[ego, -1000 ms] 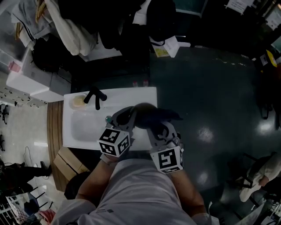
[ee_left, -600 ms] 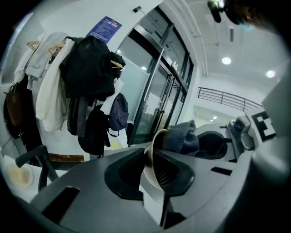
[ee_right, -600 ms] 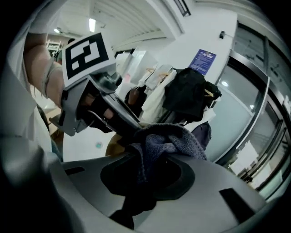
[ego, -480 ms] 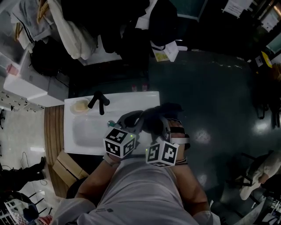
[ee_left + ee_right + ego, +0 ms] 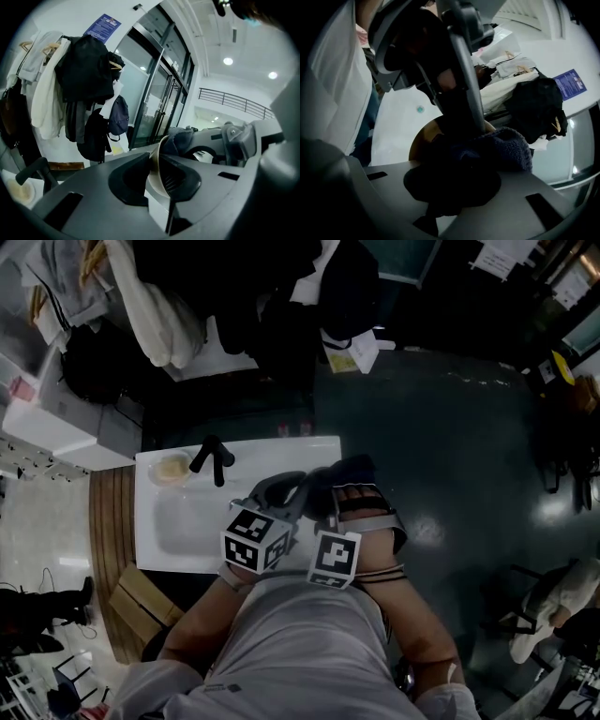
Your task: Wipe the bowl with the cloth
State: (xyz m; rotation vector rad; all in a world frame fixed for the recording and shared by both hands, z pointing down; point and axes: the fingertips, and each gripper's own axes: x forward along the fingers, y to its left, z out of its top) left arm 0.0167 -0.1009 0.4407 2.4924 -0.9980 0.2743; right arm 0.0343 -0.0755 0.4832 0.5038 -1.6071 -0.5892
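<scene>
- Overhead, the left gripper [image 5: 298,487] and right gripper [image 5: 339,495] are seen close together above the right edge of the sink [image 5: 178,521]. A dark cloth [image 5: 354,471] is bunched at their tips, and a faucet [image 5: 212,457] stands at the far edge.
- From the left gripper view, the jaws are seen closed on the rim of a beige bowl [image 5: 154,182], which is held on edge with the cloth inside it.
- From the right gripper view, the jaws are seen clamped on the cloth, which is pressed into the bowl above the sink.

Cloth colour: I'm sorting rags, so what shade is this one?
Dark blue. The cloth shows best in the right gripper view.
</scene>
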